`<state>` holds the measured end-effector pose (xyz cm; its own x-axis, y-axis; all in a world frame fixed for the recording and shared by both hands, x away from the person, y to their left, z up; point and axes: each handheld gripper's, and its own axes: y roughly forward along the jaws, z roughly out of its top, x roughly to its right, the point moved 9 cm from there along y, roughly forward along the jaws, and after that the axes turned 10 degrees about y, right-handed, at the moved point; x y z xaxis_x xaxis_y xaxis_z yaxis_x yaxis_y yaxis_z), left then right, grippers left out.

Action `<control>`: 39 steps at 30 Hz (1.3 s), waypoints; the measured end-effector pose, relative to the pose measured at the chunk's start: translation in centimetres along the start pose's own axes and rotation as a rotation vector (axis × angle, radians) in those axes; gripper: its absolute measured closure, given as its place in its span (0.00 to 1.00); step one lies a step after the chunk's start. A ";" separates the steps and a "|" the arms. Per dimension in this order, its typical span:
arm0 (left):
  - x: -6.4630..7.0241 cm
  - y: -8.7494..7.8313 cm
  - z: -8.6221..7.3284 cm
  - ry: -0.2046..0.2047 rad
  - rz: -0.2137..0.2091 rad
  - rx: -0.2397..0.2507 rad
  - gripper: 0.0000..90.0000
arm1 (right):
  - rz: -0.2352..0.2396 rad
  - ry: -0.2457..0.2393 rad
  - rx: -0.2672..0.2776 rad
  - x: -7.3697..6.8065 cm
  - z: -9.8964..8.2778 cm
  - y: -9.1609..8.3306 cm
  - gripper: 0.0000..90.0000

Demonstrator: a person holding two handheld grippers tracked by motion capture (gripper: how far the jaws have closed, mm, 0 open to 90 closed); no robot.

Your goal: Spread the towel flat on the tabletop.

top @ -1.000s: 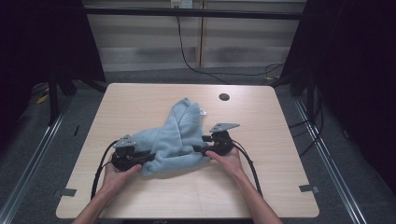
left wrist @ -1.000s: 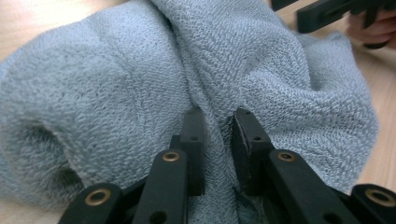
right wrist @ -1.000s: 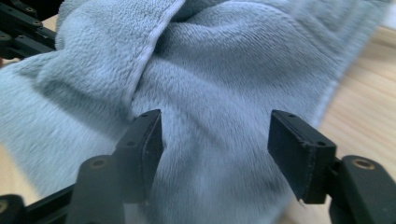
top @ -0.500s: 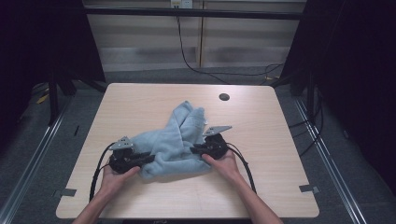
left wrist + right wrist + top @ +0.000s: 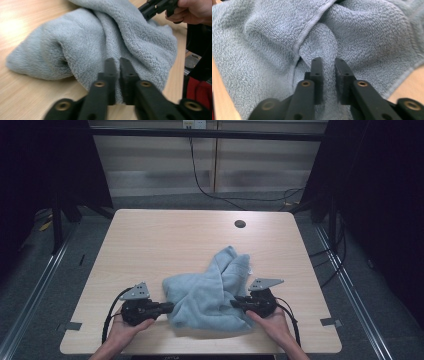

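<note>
from above, the left gripper (image 5: 167,307) and right gripper (image 5: 235,304) have just squeezed further and opened slightly, each pinching the blue towel (image 5: 210,292); up close, a fold sits between the jaws.

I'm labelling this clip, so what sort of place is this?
Probably a lab recording station: a light wooden table with a cable hole, ringed by black curtains, with loose black cables on grey carpet.

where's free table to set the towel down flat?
Bare wood across the far half of the table, from the far edge down to the towel, apart from the round hole. Also free strips along the left and right edges. Crowded at the near edge: left claw and right claw both pinch the towel there.
</note>
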<state>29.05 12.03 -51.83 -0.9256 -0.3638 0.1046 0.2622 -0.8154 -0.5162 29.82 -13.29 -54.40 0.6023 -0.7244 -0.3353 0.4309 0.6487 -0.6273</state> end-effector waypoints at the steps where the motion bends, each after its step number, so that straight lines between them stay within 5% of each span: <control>1: 0.0 0.0 0.0 0.000 0.000 0.000 0.87 | -0.001 0.006 0.002 0.1 -0.2 -0.3 0.82; 7: -2.4 0.6 3.2 -0.014 0.040 0.065 0.67 | -0.023 0.019 0.068 0.9 1.1 -2.1 0.63; 8: -3.5 1.4 3.7 -0.004 0.074 0.061 0.59 | -0.046 0.024 0.107 1.6 2.5 -2.3 0.56; 11: -5.7 3.2 2.8 -0.005 0.156 -0.005 0.60 | -0.062 0.031 0.133 2.9 4.6 -1.6 0.47; 16: -5.4 4.2 0.2 -0.003 0.096 -0.086 0.69 | -0.057 0.054 0.116 4.4 6.3 1.5 0.35; 21: -4.5 3.4 -0.4 -0.015 0.071 -0.117 0.70 | -0.065 0.051 0.021 4.4 5.0 4.1 0.32; 25: -3.2 1.9 -0.6 -0.006 0.038 -0.098 0.67 | -0.063 0.017 0.015 3.6 4.1 5.2 0.57; 30: -3.9 1.7 1.0 -0.037 0.056 -0.029 0.54 | -0.019 0.005 0.003 2.9 4.2 6.0 0.80; 31: -3.9 2.0 1.6 -0.051 0.038 -0.008 0.49 | 0.003 0.003 0.013 2.4 4.5 6.2 0.92; 39: -2.7 2.9 3.5 -0.085 -0.022 0.073 0.34 | 0.072 -0.036 0.016 -0.4 4.9 6.3 0.96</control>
<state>33.26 9.12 -50.63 -0.9058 -0.3797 0.1882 0.2642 -0.8533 -0.4496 35.54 -7.75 -54.76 0.6555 -0.6674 -0.3534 0.3965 0.7024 -0.5912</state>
